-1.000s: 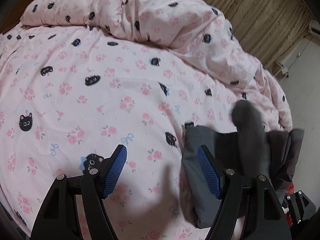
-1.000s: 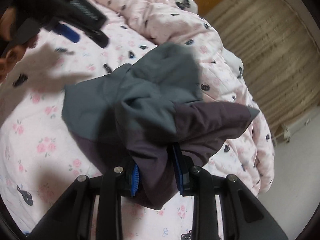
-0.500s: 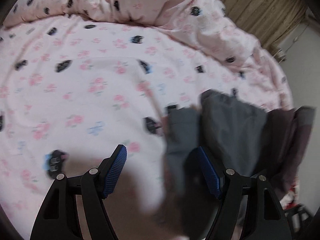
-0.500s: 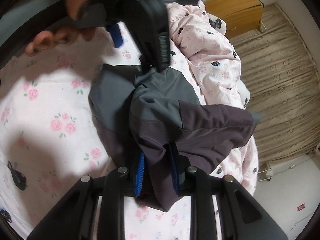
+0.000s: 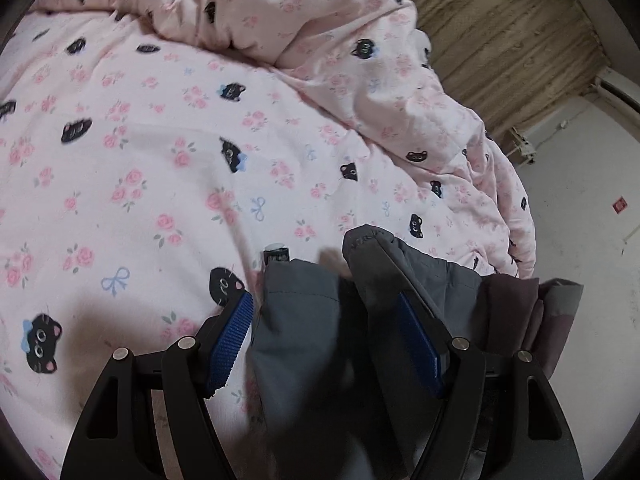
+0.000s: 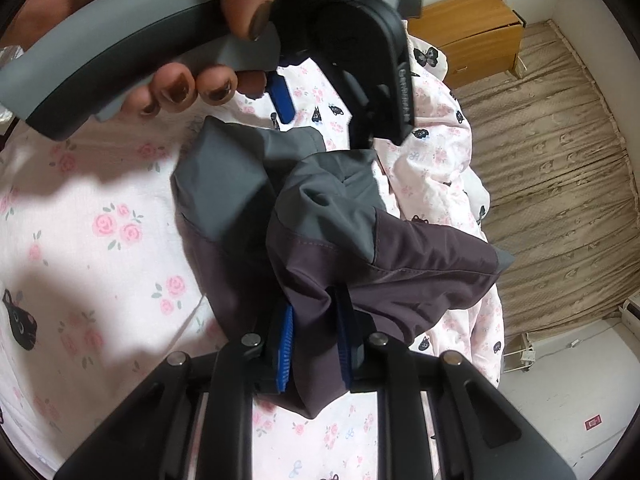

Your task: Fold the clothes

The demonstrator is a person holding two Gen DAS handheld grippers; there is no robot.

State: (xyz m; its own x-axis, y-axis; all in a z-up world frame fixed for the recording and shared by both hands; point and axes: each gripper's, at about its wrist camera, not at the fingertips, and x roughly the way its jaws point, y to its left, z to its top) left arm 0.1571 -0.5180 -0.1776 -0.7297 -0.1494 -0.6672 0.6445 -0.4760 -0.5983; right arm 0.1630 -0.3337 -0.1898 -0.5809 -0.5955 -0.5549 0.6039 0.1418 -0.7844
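Garment (image 6: 320, 216) of grey and dark purple fabric lies bunched on the pink bedsheet (image 6: 92, 240), which is printed with roses and black cat faces. In the right wrist view it fills the middle of the frame, its grey half toward twelve o'clock and its purple half spreading toward three o'clock.

Right gripper (image 6: 314, 344) sits at six o'clock in that view. Its jaws are closing, and a fold of the purple cloth is pinched between the blue pads (image 6: 285, 344), so it is grasping the garment.

Left gripper (image 5: 324, 344) stands released, its jaws wide apart. In the left wrist view the grey part of the garment (image 5: 304, 320) lies between the fingers at about six o'clock; the right-hand finger pushes into a grey fold, while the left-hand pad (image 5: 230, 344) is just beside the cloth's edge, over the sheet. A small dark tag (image 5: 276, 254) sticks out from the garment's far edge.

In the right wrist view a hand (image 6: 176, 88) at eleven o'clock wraps the left gripper's grey handle. A rumpled quilt (image 5: 360, 60) in the same print is heaped at one o'clock in the left wrist view.
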